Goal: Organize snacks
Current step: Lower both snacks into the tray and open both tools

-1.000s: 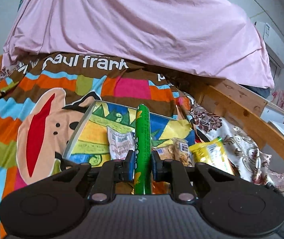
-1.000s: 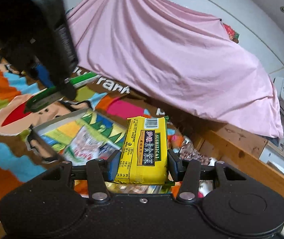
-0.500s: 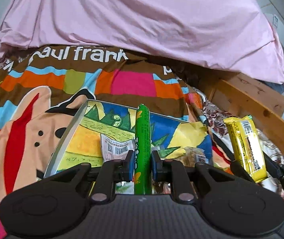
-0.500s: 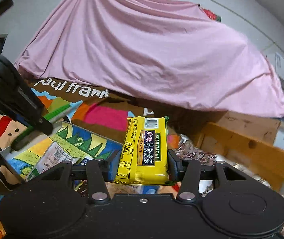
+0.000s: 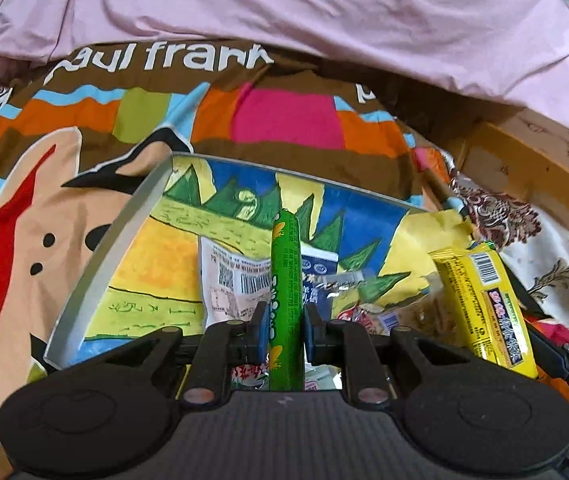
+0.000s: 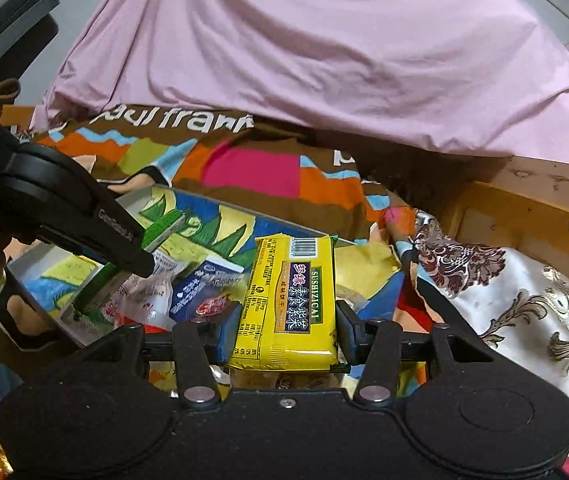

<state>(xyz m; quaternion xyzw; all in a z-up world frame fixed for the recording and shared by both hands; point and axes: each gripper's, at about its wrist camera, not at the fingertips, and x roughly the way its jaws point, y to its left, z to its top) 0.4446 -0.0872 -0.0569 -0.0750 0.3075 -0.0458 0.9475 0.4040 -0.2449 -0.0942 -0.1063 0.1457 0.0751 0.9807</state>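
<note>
Both tools loaded, both over the painted box [image 5: 96,264]. Left gripper [image 5: 284,330] clamped on the green stick snack [image 5: 284,280]; stick's long axis runs straight forward along the fingers, far tip out over the box floor, near end back under the tool body. Right gripper [image 6: 286,330] clamped on the yellow biscuit pack [image 6: 290,300], squeezed across its short width, long axis also forward, barcode end away from the camera.

Box sits on the patchwork blanket [image 5: 284,120], open top, already holding a white barcoded sachet [image 5: 236,284] and a blue pouch [image 6: 200,284] among other wrappers. In the right wrist view the left tool reaches in from the left, stick angled down toward the box's left half. In the left wrist view the yellow pack hangs at the box's right edge, beside the torn yellow flap [image 5: 428,228].

Deciding relation, by my reading: the stick is nearer the floor and lies lengthwise with the box's depth, so the left hand looks placed to let go first. Yellow pack is higher and rightward; whether it is inside the right wall or just over it, cannot tell. Risk: pack landing on the rim and sliding onto the floral cloth [image 6: 524,320]
</note>
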